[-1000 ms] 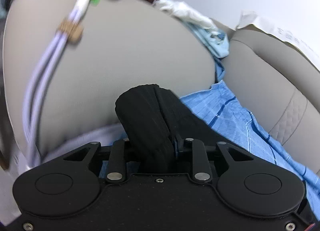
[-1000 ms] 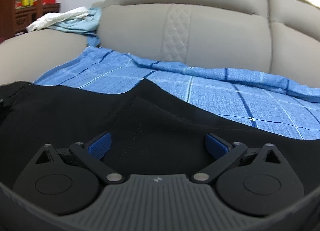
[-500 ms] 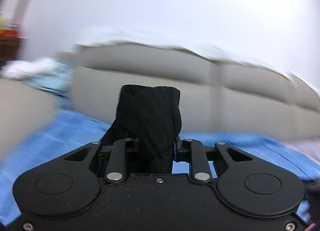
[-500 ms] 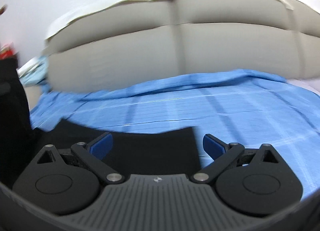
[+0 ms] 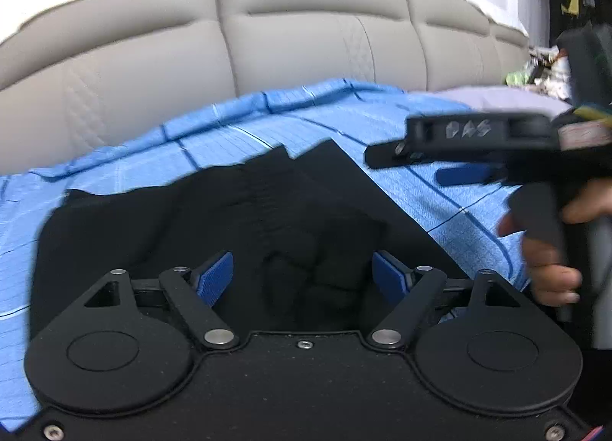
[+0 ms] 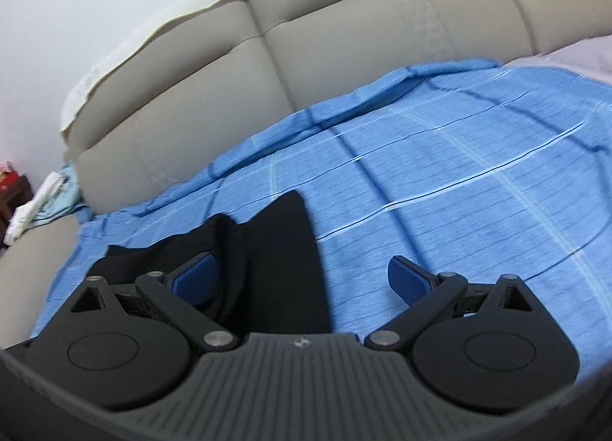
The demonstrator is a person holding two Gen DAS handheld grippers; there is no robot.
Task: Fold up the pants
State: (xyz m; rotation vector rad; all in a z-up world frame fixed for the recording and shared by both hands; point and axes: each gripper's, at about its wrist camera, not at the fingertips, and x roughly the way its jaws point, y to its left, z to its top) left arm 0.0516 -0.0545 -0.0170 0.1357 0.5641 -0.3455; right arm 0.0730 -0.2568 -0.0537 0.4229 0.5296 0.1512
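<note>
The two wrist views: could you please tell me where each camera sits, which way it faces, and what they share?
Left wrist: sits on the left hand-held gripper, open, low over the black pants, facing the sofa backrest; the right hand-held gripper and the person's hand show at right.
Right wrist: sits on the right hand-held gripper, open, above the blue sheet, facing the backrest at an angle; no hand shows.
Shared: pants, sheet, backrest.
</note>
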